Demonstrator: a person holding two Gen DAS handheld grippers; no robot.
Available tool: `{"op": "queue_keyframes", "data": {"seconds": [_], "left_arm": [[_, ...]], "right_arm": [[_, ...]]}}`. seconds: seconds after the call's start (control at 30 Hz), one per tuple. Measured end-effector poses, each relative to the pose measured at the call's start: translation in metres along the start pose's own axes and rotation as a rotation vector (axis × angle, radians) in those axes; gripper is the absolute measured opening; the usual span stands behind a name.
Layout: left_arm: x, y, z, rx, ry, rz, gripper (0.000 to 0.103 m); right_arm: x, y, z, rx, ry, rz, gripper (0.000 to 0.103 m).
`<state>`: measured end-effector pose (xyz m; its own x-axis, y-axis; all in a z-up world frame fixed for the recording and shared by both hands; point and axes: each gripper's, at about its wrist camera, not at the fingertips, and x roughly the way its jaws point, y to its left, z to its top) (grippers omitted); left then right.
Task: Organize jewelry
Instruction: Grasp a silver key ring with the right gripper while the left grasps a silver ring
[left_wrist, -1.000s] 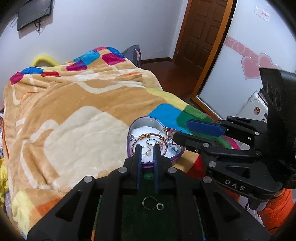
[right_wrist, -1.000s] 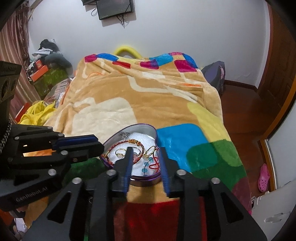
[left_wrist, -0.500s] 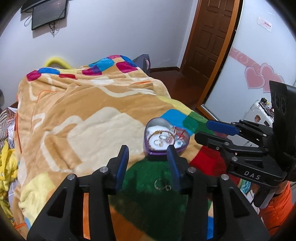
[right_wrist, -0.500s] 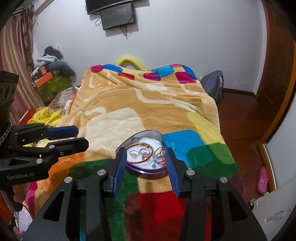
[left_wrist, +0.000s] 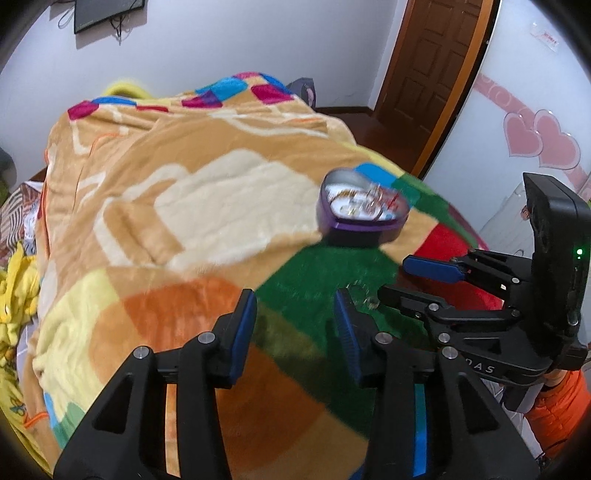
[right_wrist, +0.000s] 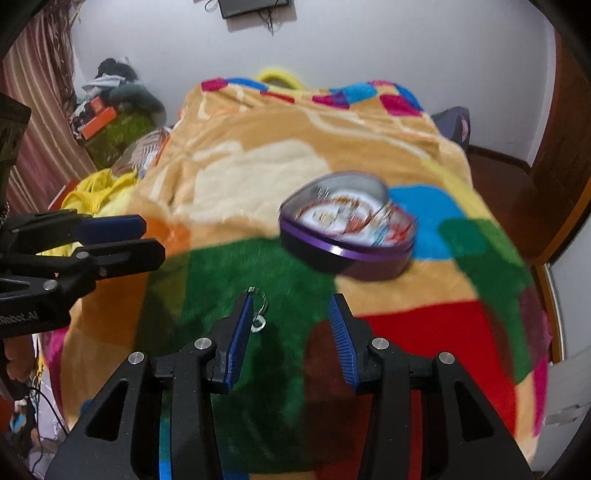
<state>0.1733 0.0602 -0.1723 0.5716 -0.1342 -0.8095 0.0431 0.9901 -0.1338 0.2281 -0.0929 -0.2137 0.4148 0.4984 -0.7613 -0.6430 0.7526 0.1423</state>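
Both grippers are hanging over the blanket (left_wrist: 221, 206) with nothing in them. The left gripper (left_wrist: 295, 317) is sitting spread wide, and the right gripper (right_wrist: 291, 317) is gaping just as much. Lettering is showing on the bodies: "DAS" on the right one, "Robot.AI" on the left. One purple heart-shaped tin (right_wrist: 347, 229) full of blurry jewelry is resting on the blanket, and one loose ring (right_wrist: 258, 323) is lying on the green patch just beside the right gripper's left finger.
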Motion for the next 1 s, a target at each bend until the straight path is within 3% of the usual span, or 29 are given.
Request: {"op": "queue_keyframes", "data": {"seconds": [0.2, 0.43, 0.67, 1.0], "left_arm": [[0.009, 0.004, -0.014, -0.01, 0.034, -0.001, 0.043], [0.017, 0.0, -0.017, 0.005, 0.047, -0.007, 0.043], [0.031, -0.016, -0.011, 0.034, 0.068, -0.034, 0.043], [0.054, -0.04, -0.001, 0.079, 0.087, -0.067, 0.042]], "right_arm": [[0.011, 0.009, -0.006, -0.031, 0.004, 0.0, 0.038], [0.015, 0.013, -0.01, -0.059, 0.006, 0.025, 0.01], [0.007, 0.008, -0.011, -0.063, -0.018, 0.022, 0.01], [-0.018, -0.031, -0.007, 0.021, -0.082, -0.052, 0.01]]}}
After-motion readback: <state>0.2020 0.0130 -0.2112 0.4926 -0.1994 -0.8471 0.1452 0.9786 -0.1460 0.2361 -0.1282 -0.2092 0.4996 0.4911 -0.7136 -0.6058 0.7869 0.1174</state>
